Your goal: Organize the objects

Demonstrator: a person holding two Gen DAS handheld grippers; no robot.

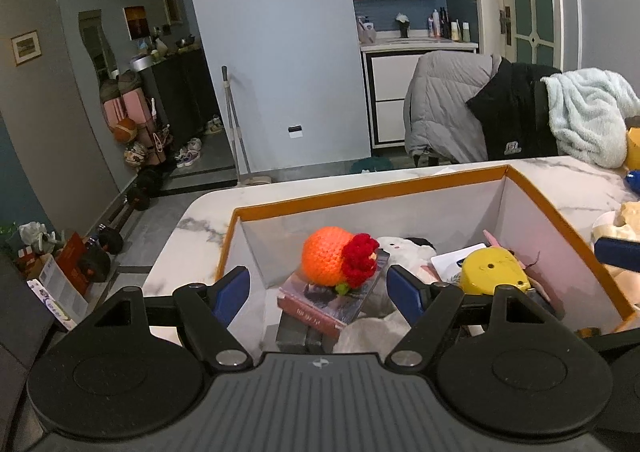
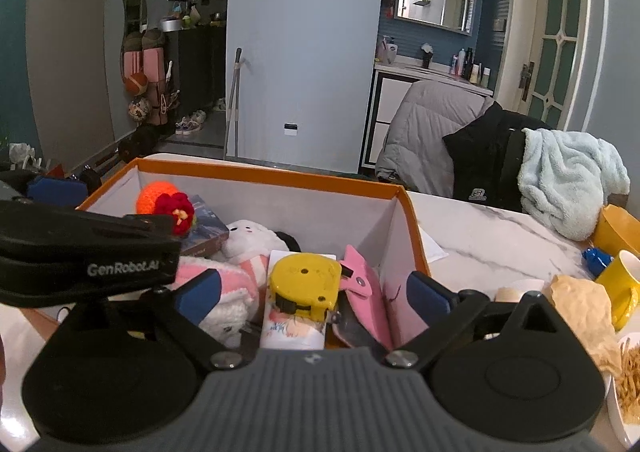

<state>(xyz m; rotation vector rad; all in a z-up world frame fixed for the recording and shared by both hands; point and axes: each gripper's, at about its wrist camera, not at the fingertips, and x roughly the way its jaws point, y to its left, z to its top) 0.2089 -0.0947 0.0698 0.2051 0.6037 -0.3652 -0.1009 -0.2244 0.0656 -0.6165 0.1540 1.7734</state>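
We see orange box (image 1: 552, 211) on marble table (image 1: 580, 179). Left gripper (image 1: 320, 288) wide open, holds nothing, over box. Orange yarn ball (image 1: 326, 260) w/ red flower sits on book (image 1: 336, 300), at 12 o'clock from it. Right gripper (image 2: 316, 292) wide open too, empty. Yellow tape measure (image 2: 304, 284) lies btw its fingers, in box, not pinched. White plush (image 2: 248, 236) at 11 o'clock. Pink clip (image 2: 360, 284) just beside tape, 3 o'clock.
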